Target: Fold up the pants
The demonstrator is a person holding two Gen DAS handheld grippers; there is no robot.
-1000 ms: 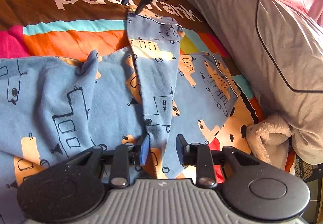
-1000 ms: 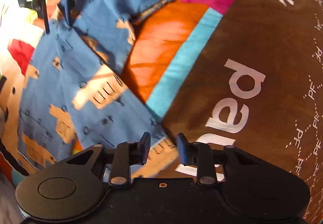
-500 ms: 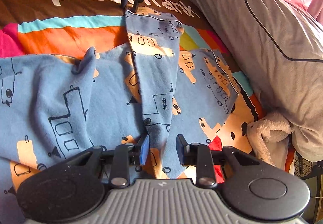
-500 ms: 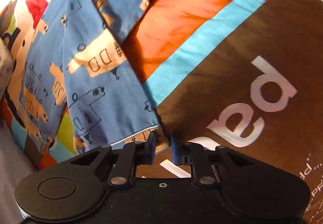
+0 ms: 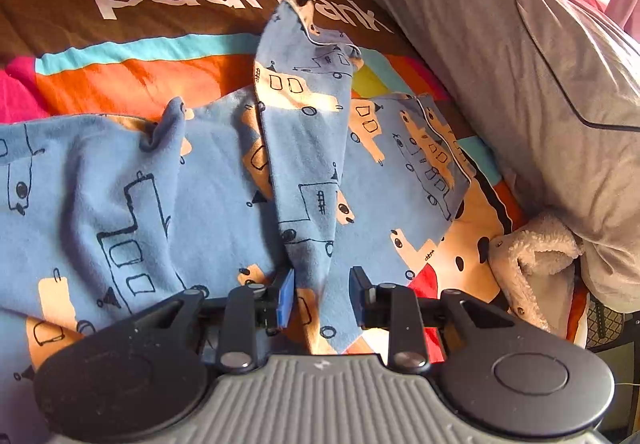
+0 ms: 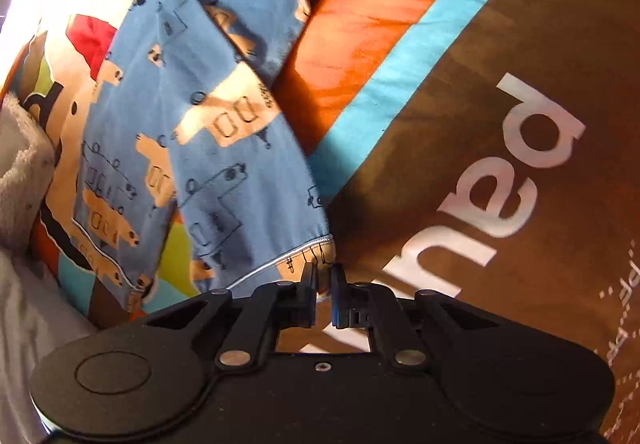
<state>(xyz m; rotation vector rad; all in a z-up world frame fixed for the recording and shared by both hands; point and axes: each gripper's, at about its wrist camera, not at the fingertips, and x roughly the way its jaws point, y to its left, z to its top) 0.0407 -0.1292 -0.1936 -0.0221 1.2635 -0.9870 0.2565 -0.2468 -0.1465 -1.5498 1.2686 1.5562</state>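
The blue printed pants (image 5: 168,212) lie spread across the bright bedspread (image 5: 120,72), below its white lettering, with one leg (image 5: 304,148) pulled up into a ridge between the two grippers. The right gripper (image 6: 323,276) is closing its fingers on the hem corner of that leg, just beside the lettering, the fabric pinched between them. The left gripper (image 5: 322,292) holds its fingers partly open astride the leg's other end; whether they press the cloth cannot be told. A grey pillow (image 5: 500,56) lies beside the pants.
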